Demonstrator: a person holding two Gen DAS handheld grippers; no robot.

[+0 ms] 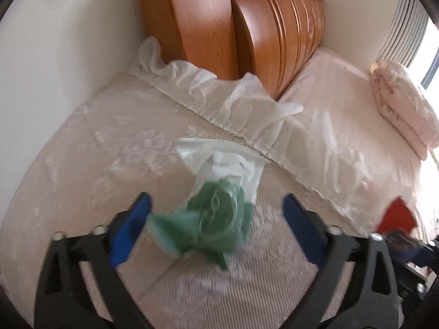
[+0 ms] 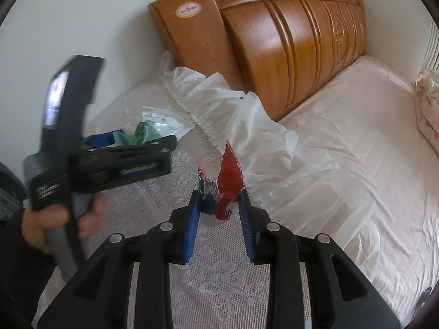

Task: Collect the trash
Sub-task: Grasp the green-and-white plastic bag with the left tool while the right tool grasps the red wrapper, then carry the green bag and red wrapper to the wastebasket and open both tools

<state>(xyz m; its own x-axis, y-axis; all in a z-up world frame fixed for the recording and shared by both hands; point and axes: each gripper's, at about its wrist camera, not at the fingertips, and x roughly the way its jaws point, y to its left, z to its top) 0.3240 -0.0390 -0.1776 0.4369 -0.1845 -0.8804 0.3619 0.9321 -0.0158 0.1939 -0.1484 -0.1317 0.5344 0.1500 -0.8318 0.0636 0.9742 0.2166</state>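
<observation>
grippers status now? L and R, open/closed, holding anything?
Left gripper: open, green-and-white plastic bag lies between its fingers, not gripped.
Right gripper: closed on red snack wrapper.

Green-white bag [image 1: 219,205] on bed, red wrapper [image 2: 229,175] upright

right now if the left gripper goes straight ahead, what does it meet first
Most likely the green and clear plastic bag, lying between the open left gripper fingers on the lace bedspread; blur makes depth uncertain.
</observation>
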